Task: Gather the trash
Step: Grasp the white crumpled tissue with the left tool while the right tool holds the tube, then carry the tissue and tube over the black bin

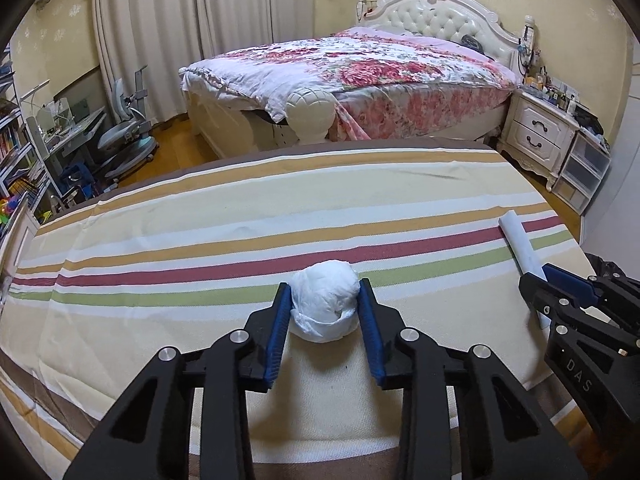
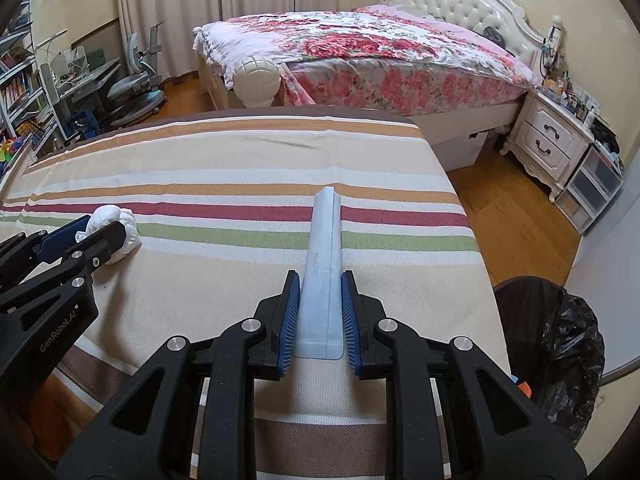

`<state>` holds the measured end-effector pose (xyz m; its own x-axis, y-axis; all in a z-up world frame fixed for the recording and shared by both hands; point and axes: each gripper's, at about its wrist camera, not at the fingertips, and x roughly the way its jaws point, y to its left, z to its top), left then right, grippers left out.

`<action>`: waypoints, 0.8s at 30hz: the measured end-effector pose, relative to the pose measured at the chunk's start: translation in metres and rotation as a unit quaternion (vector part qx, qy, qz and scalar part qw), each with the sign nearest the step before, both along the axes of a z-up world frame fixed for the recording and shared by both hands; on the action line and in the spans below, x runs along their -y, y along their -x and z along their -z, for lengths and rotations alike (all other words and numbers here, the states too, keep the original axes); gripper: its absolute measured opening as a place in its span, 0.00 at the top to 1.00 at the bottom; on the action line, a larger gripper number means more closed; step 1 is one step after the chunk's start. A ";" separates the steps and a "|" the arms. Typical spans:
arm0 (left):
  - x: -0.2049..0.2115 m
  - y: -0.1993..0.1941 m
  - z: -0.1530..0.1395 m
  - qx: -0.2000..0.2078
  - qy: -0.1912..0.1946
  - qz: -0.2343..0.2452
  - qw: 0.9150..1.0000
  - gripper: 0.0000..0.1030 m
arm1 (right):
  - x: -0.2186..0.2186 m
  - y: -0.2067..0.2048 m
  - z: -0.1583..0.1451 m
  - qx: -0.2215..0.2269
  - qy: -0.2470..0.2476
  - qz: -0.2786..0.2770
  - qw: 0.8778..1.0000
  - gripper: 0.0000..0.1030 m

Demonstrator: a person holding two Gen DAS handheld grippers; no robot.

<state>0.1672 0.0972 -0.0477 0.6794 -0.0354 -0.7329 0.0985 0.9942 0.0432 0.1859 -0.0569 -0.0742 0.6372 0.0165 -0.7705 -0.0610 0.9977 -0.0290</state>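
Note:
A crumpled white paper ball (image 1: 324, 304) lies on the striped tablecloth (image 1: 200, 220). My left gripper (image 1: 324, 286) is shut on it, one blue pad against each side. From the right wrist view the same ball (image 2: 120, 216) shows at the left, inside the left gripper (image 2: 102, 224). My right gripper (image 2: 320, 276) is shut on the near end of a long pale blue wrapper (image 2: 324, 236), which lies flat on the cloth and points away. In the left wrist view that wrapper (image 1: 516, 236) looks white and runs into the right gripper (image 1: 540, 276) at the right edge.
A bin lined with a black bag (image 2: 560, 340) stands on the wooden floor just right of the table's near corner. Beyond the table are a bed with a floral cover (image 1: 360, 68), a white nightstand (image 1: 536, 132) and a desk with a chair (image 1: 120, 136).

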 end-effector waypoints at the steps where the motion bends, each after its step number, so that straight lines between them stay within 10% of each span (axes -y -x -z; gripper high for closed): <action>1: 0.000 0.001 0.000 0.000 -0.001 0.000 1.000 0.69 | 0.000 0.000 0.000 0.000 0.000 0.000 1.000 0.80; 24: -0.003 0.072 -0.008 0.010 0.011 -0.013 1.000 0.71 | -0.010 0.079 0.000 -0.003 -0.001 -0.015 1.000 0.80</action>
